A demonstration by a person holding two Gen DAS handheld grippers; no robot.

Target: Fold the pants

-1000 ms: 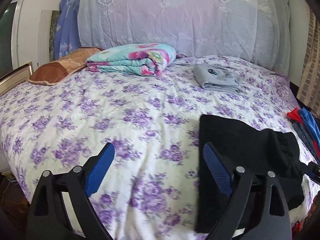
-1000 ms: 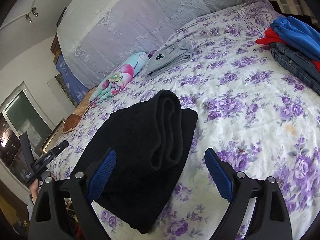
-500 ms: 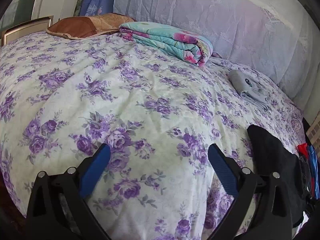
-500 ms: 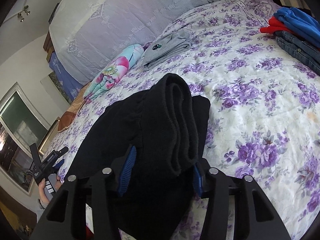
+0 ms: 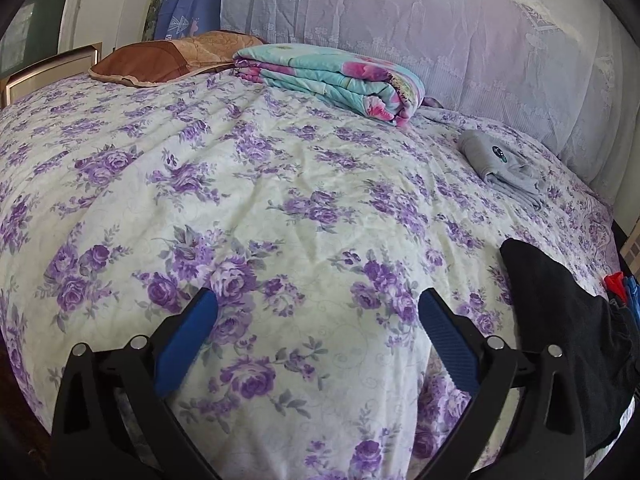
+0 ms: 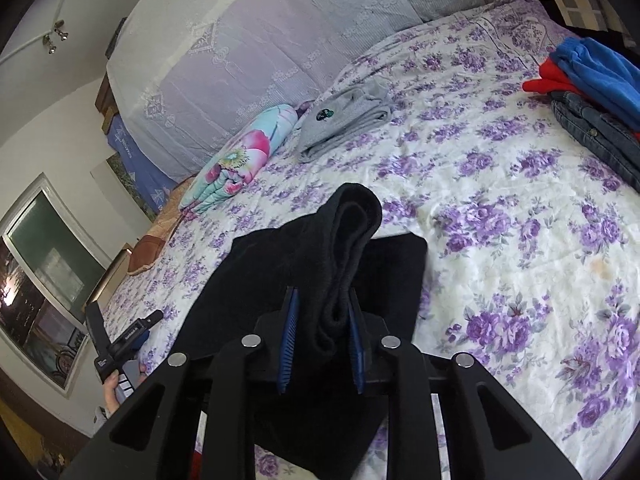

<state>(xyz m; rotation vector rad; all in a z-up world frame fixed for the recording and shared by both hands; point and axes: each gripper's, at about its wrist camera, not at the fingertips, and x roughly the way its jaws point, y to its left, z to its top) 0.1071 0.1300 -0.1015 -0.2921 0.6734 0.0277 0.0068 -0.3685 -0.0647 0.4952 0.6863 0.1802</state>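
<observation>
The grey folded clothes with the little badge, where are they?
The grey folded garment lies on the floral bedspread near the headboard, just right of the folded floral blanket.

No text can be read: the round emblem on the grey folded garment [image 6: 345, 118] and the left gripper's [image 6: 124, 340] label are too small.

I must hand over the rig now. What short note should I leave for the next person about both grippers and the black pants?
Right gripper: shut on a thick bunched fold of the black pants, raised a little above the rest of the garment.
Left gripper: open, holding nothing, over the bare floral bedsheet, to the left of the pants.
Done: pants are partly folded near the bed's front edge.
Left: probably finish the fold, flatten it, then perhaps set it by the folded grey garment.
</observation>
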